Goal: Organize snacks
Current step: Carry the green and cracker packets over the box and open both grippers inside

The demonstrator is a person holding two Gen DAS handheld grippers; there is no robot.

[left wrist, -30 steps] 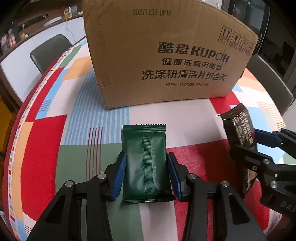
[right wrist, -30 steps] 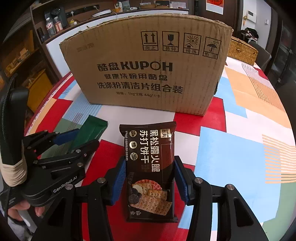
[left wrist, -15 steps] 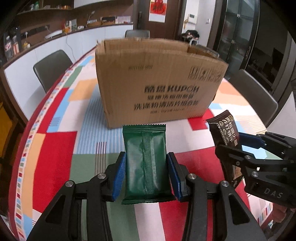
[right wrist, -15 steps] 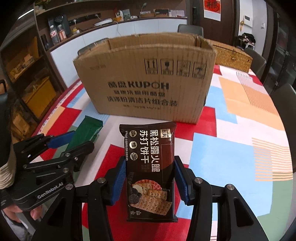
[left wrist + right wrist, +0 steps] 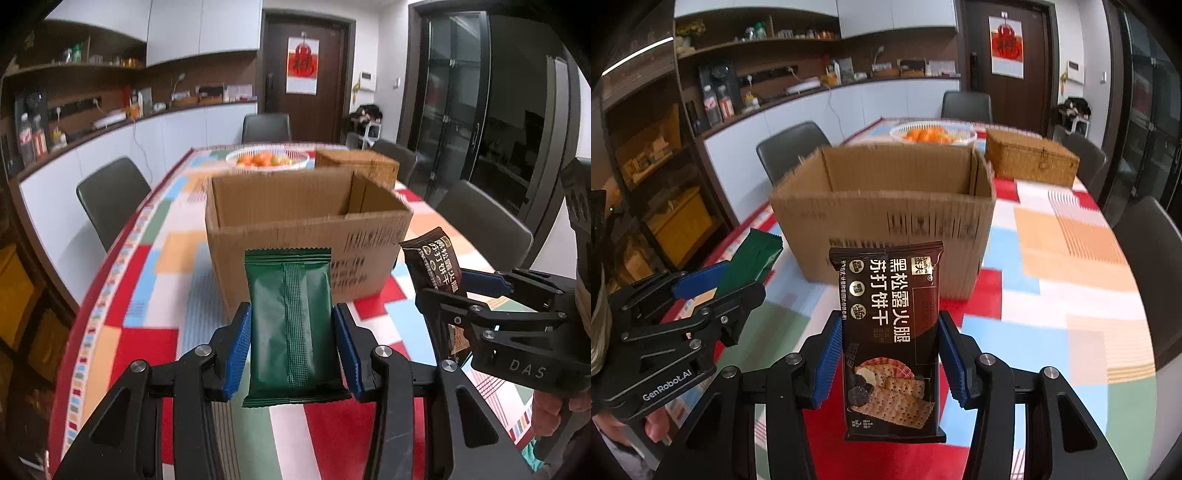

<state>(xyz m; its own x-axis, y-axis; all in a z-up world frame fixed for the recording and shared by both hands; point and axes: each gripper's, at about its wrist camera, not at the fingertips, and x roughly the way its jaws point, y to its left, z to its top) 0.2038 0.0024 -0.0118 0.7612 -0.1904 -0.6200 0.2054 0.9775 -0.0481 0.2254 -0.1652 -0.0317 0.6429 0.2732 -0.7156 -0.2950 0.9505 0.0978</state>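
My left gripper (image 5: 291, 350) is shut on a green snack packet (image 5: 291, 317), held upright above the table. My right gripper (image 5: 890, 354) is shut on a dark brown cracker packet (image 5: 890, 332) with Chinese lettering. An open cardboard box (image 5: 306, 221) stands on the table just beyond both packets; its inside looks bare where I can see it. In the left wrist view the right gripper (image 5: 465, 291) and its brown packet (image 5: 434, 262) are to the right. In the right wrist view the left gripper (image 5: 713, 284) with the green packet (image 5: 750, 266) is at the left.
The table has a colourful patchwork cloth (image 5: 1052, 288). Behind the box are a white basket of oranges (image 5: 932, 133) and a wicker box (image 5: 1030, 158). Dark chairs (image 5: 110, 195) stand around the table. A counter with shelves runs along the left wall.
Both grippers have risen and tilted up with their packets. The box's open top and the room behind it have come into view.
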